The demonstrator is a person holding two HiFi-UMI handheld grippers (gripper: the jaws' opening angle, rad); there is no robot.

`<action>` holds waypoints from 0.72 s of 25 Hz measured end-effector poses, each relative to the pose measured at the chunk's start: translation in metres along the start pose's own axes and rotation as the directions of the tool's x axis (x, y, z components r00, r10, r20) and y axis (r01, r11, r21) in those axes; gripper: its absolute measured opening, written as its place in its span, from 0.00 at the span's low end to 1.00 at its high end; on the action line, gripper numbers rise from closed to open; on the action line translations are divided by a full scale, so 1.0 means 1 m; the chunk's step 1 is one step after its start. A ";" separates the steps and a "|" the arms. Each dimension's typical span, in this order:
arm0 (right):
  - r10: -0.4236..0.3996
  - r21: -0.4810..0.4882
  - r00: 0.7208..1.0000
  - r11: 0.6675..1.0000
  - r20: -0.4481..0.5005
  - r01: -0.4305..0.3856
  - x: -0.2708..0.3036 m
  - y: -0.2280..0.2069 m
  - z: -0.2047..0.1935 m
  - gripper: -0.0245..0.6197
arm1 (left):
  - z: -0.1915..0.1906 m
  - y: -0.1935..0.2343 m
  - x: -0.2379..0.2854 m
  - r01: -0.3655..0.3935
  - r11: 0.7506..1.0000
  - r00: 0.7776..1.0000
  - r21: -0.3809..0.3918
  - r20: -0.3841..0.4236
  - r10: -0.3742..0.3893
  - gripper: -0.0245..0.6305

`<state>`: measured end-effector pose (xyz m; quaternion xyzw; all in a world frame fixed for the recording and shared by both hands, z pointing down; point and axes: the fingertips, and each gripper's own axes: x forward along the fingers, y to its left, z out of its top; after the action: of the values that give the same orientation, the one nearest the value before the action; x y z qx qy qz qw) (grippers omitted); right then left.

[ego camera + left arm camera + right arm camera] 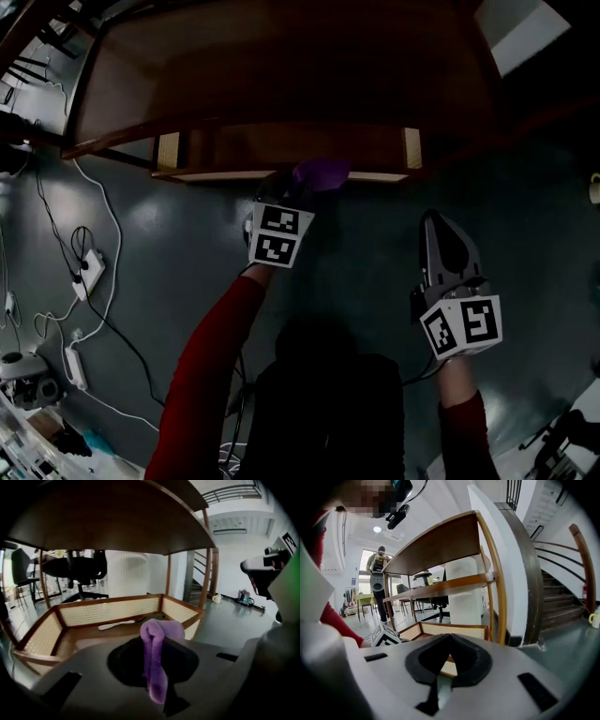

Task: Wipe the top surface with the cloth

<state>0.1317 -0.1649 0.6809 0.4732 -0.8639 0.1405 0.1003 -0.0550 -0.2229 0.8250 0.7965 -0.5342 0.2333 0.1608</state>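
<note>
The purple cloth [321, 173] is pinched in my left gripper [292, 186], which is shut on it at the front edge of the wooden table's low shelf [197, 174]. In the left gripper view the cloth [159, 632] hangs folded over the jaws of the left gripper [153, 645], in front of the rattan-walled shelf [108, 611] and beneath the brown top surface [117, 522]. That top surface [281, 56] is bare and dark in the head view. My right gripper [443, 246] hovers over the floor to the right, shut and holding nothing; its jaw tips [449, 639] meet.
A flat white object [115, 624] lies on the low shelf. Cables and power strips [89, 267] trail across the floor at left. A mug [216, 598] stands on the floor by the staircase [562, 602]. An office chair [79, 569] and a person [378, 583] are beyond the table.
</note>
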 end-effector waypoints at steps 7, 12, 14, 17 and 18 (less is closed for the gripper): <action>0.092 -0.008 0.996 0.996 0.007 -0.092 0.038 0.032 0.004 0.06 | -0.045 0.165 -0.099 -0.346 0.932 0.938 -0.109 -0.050 0.342 0.12; 0.130 -0.013 0.991 0.991 0.014 -0.130 0.053 0.043 0.003 0.06 | -0.083 0.249 -0.153 -0.547 0.822 0.837 -0.160 -0.138 0.530 0.12; 0.142 -0.022 0.990 0.990 0.011 -0.142 0.056 0.046 0.003 0.06 | -0.088 0.265 -0.163 -0.586 0.792 0.810 -0.170 -0.154 0.566 0.12; 0.146 -0.030 0.989 0.989 0.006 -0.146 0.055 0.047 0.003 0.06 | -0.091 0.277 -0.170 -0.619 0.763 0.785 -0.186 -0.165 0.597 0.12; 0.145 -0.030 0.989 0.989 0.005 -0.145 0.055 0.046 0.004 0.06 | -0.092 0.279 -0.172 -0.626 0.757 0.780 -0.189 -0.167 0.604 0.12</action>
<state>0.0633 -0.1853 0.6873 0.4081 -0.8984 0.1329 0.0934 -0.3869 -0.1486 0.8110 0.5399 -0.7813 0.2462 0.1933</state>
